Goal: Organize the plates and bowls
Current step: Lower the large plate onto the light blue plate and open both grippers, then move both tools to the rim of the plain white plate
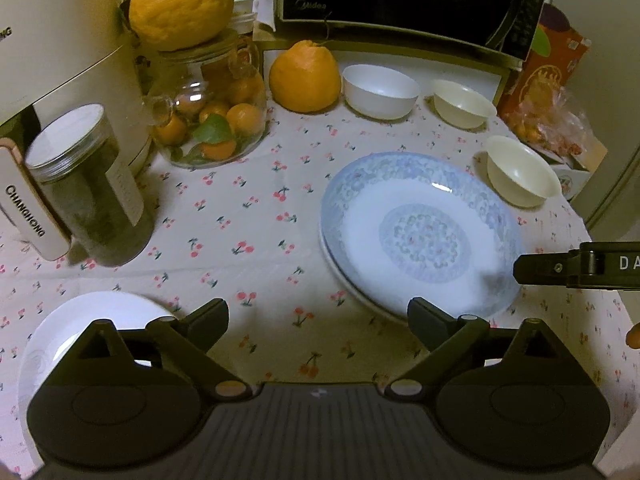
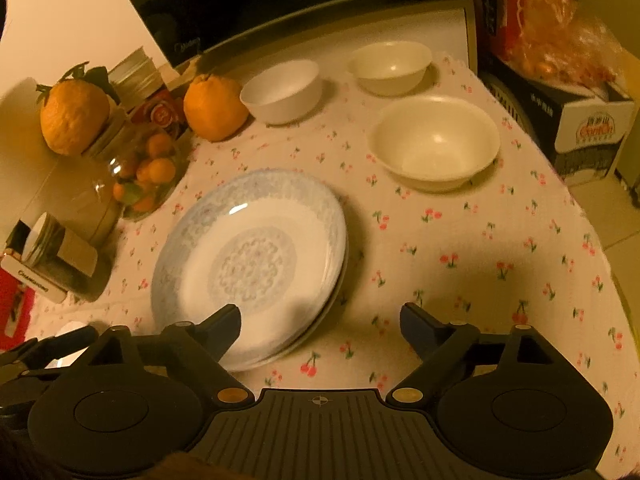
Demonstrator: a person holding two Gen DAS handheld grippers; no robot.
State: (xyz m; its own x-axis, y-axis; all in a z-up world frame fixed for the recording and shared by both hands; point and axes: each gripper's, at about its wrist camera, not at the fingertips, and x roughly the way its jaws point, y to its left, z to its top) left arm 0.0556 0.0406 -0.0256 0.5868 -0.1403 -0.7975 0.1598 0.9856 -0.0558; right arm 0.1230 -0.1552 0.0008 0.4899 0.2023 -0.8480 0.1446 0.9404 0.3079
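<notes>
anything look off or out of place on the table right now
Only small things. The blue-patterned plate sits slightly off-centre on the plate beneath it, whose rim shows along one side. A large citrus fruit is perched on the glass jar. No spills or breakage visible.

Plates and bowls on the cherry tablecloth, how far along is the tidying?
Done: the blue-patterned plate sits stacked on another plate, whose rim shows beneath it. In hand: nothing; the left gripper and right gripper are both open and empty. Left: the plain white plate lies apart, and the white bowl and two cream bowls stand unstacked.
</notes>
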